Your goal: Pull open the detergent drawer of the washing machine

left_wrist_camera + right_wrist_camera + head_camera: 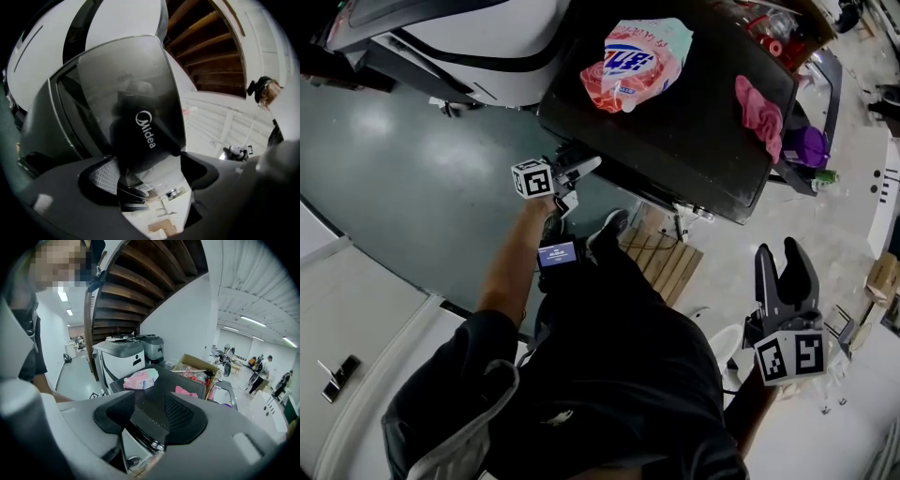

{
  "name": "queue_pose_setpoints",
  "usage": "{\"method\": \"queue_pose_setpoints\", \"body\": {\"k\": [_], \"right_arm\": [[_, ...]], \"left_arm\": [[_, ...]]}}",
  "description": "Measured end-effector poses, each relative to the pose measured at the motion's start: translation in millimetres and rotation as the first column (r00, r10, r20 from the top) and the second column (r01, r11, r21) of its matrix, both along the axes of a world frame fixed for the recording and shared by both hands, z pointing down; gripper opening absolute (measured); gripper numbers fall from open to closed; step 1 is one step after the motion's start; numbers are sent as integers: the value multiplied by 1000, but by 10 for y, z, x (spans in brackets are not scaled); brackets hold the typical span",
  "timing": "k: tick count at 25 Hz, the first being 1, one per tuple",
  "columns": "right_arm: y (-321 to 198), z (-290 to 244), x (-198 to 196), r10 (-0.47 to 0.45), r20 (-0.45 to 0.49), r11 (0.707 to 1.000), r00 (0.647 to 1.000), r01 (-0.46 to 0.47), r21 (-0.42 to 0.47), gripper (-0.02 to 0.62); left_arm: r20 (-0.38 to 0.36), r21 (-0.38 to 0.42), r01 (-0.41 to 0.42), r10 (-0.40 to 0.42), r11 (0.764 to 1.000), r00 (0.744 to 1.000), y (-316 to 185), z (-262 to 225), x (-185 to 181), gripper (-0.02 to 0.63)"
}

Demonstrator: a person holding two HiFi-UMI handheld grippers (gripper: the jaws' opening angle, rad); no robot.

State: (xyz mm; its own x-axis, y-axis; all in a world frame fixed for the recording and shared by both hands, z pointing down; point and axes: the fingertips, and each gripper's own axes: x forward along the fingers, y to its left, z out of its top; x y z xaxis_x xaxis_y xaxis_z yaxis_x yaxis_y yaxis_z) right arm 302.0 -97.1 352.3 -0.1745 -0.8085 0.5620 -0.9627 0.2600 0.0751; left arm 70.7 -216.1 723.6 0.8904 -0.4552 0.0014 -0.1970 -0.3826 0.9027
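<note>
The washing machine (675, 141) has a dark top and stands at the upper middle of the head view. Its front is hidden from there. My left gripper (578, 185) is at the machine's front left corner. In the left gripper view the jaws (150, 171) stand wide apart around a glossy dark front panel (136, 108) with a white Midea logo, and the pads do not press on it. My right gripper (780, 251) hangs open at the lower right, away from the machine. It (150, 413) looks at the machine's top (152, 394) with nothing between its fingers.
A pink detergent bag (637, 61) and a pink cloth (759, 108) lie on the machine's top. A white machine (487, 37) stands at the upper left. A wooden pallet (661, 258) lies under the machine's front. A box of clutter (778, 28) sits behind.
</note>
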Motion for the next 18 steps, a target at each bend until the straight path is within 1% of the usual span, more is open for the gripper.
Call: {"method": "queue_pose_setpoints", "body": {"k": [1, 3, 4, 6, 8, 9, 10, 15, 18], "right_arm": [[11, 33, 21, 2, 0, 1000, 1000, -2, -8, 196], [30, 109, 48, -1, 0, 1000, 1000, 1, -26, 196], [39, 155, 50, -6, 0, 999, 1000, 6, -38, 196], [55, 256, 40, -16, 1, 998, 1000, 16, -65, 196], [86, 353, 20, -20, 3, 996, 1000, 20, -92, 196], [110, 386, 7, -21, 3, 994, 1000, 21, -103, 196], [137, 406, 1, -20, 2, 994, 1000, 21, -110, 196], [254, 433, 126, 26, -16, 991, 1000, -28, -130, 196], [286, 438, 191, 52, -19, 989, 998, -54, -135, 196]], "left_arm": [[-37, 0, 8, -8, 1000, 999, -16, -39, 37, 446], [-125, -5, 44, -44, 999, 991, -40, -80, 52, 451], [-176, -13, 71, -72, 997, 982, -53, -88, 38, 453], [-269, -54, 134, -144, 990, 952, -92, -87, -11, 453], [-336, -108, 183, -209, 977, 918, -122, -67, -53, 451], [-350, -122, 193, -224, 974, 910, -116, -54, -64, 448], [-356, -130, 193, -228, 972, 906, -105, -44, -73, 446], [-372, -134, 191, -229, 972, 899, -92, -54, -96, 433], [-382, -132, 165, -204, 977, 901, -5, -64, -128, 424]]}}
